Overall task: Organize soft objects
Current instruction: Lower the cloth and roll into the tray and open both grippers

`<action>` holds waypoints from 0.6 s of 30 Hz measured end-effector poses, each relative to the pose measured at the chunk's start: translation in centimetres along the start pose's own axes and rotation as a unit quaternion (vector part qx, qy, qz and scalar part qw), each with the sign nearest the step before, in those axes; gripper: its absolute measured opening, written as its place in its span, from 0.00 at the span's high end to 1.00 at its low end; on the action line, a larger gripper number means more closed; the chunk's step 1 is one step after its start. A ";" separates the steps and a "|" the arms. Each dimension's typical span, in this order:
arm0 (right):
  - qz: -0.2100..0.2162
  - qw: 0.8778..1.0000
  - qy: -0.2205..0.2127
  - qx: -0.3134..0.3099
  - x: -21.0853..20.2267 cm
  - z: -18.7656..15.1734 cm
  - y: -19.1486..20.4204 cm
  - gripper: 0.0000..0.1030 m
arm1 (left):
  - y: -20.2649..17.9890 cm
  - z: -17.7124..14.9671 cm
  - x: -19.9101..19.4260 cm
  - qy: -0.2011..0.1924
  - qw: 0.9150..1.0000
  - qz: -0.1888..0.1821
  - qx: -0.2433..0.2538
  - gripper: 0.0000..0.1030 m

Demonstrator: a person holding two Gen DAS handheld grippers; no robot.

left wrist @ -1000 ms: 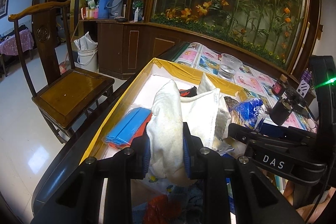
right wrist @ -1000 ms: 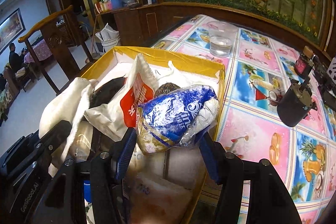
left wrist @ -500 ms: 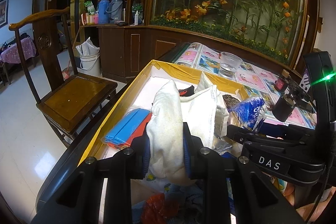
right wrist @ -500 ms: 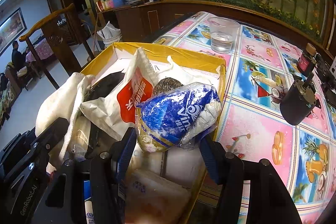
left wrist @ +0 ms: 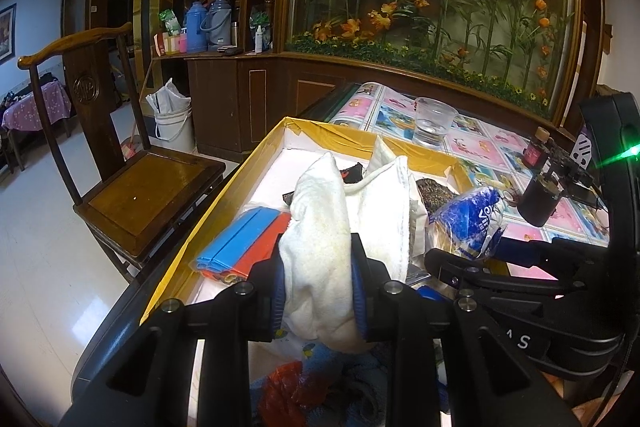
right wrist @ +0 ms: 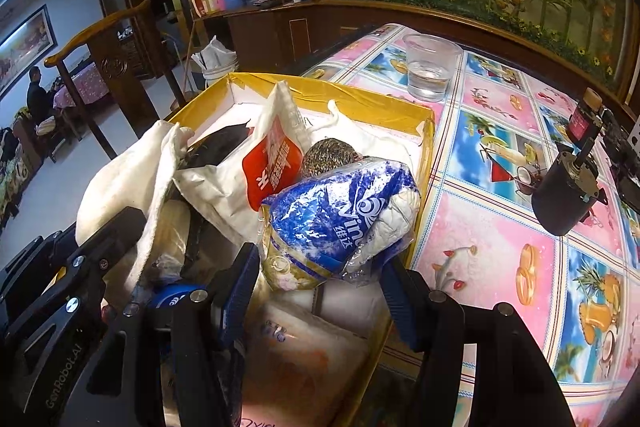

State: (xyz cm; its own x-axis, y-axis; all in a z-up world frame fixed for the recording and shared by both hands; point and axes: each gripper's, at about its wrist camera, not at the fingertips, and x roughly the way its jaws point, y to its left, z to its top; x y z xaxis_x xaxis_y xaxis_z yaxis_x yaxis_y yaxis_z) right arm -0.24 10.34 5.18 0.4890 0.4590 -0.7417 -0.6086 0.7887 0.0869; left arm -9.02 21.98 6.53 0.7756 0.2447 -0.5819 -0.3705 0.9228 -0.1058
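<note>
Both loads hanging over the yellow-edged box [right wrist: 352, 99]: left gripper [left wrist: 318, 291] clamped on a white towel [left wrist: 320, 227], jaws having just eased a shade yet pads pressing the cloth; right gripper [right wrist: 320, 283] clamped on a blue-and-white tissue pack [right wrist: 340, 219], above the box's right wall. Best to lower each load onto free floor inside the box, beside the blue and orange bundle [left wrist: 244, 243], before loosening, keeping clear of the cup of water [right wrist: 430, 67] beyond the box. Readable: "Vin" plus Chinese characters on the pack, "GenRobot.AI" on the left gripper's body; red label on the white bag [right wrist: 272, 163] in Chinese.
</note>
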 end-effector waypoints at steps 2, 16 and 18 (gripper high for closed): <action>0.002 1.000 0.000 -0.001 -0.2 -0.1 0.0 0.36 | -0.1 0.0 -0.1 0.000 1.000 0.000 0.002 0.74; 0.001 1.000 -0.012 -0.001 -2.5 -0.9 -0.3 0.30 | -0.2 0.0 -1.1 -0.009 1.000 -0.001 0.006 0.54; 0.004 1.000 -0.014 0.003 -2.8 -1.1 -0.7 0.29 | -0.4 -0.1 -1.4 -0.011 1.000 -0.002 0.008 0.50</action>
State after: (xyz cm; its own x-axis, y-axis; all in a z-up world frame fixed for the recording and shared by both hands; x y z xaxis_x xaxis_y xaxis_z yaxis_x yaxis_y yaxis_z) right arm -1.89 8.10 6.47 0.5016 0.4756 -0.7226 -0.6082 0.7879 0.0964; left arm -9.99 21.22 7.31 0.7881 0.2478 -0.5634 -0.3598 0.9282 -0.0950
